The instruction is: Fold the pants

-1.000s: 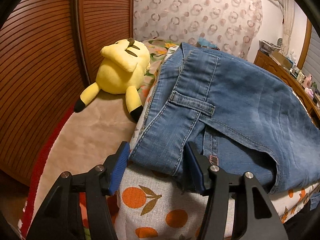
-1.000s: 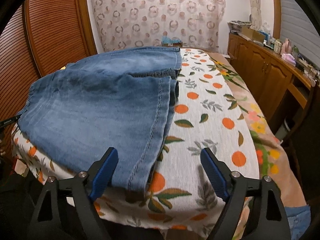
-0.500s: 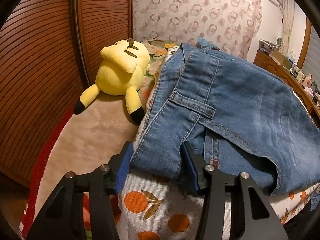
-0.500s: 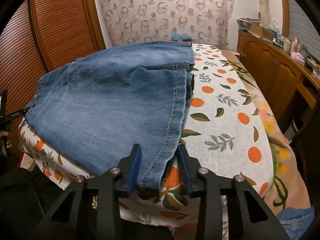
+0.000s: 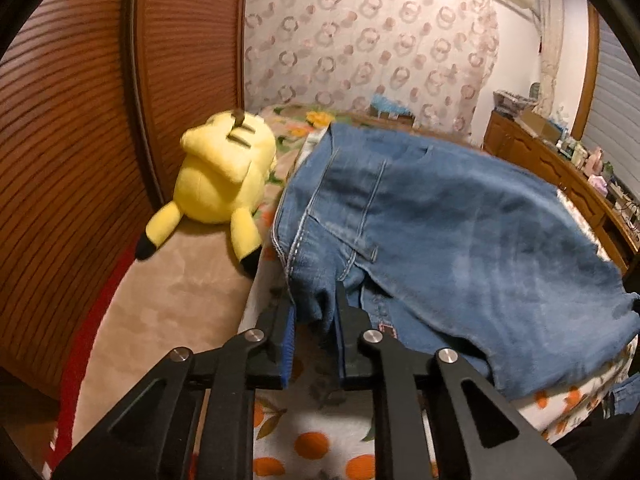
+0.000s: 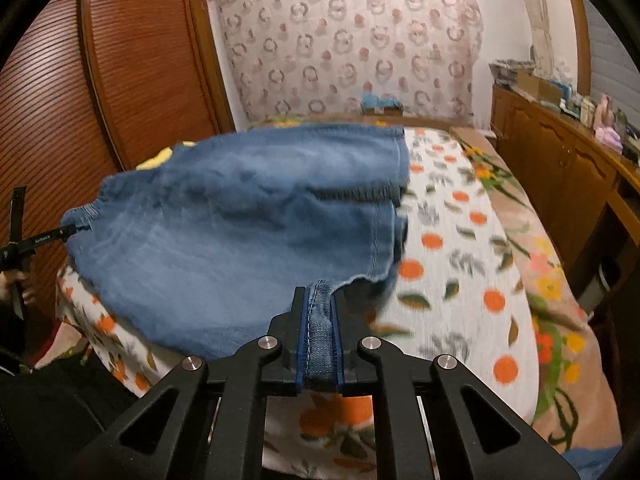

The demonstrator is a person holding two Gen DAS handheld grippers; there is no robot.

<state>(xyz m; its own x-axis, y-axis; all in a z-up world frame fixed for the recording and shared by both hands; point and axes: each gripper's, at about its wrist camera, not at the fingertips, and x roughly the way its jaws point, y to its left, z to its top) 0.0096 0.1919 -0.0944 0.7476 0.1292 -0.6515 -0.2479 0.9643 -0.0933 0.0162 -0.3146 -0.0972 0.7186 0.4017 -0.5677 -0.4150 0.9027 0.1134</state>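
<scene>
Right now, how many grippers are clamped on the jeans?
2. The left gripper pinches the waistband end of the jeans, on the plush toy's side; the right gripper grips the hem corner at the near edge.

pants [image 5: 440,220] on bed [image 5: 312,432], plush toy [image 5: 224,176] left, cabinet [image 6: 560,152] right

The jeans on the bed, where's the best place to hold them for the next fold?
At the near edge's two corners, from the bed's foot, as now: the left gripper pinches the waistband corner of the jeans, the right gripper the hem corner. Thick stitched edges hold firm and keep the denim spread.
</scene>
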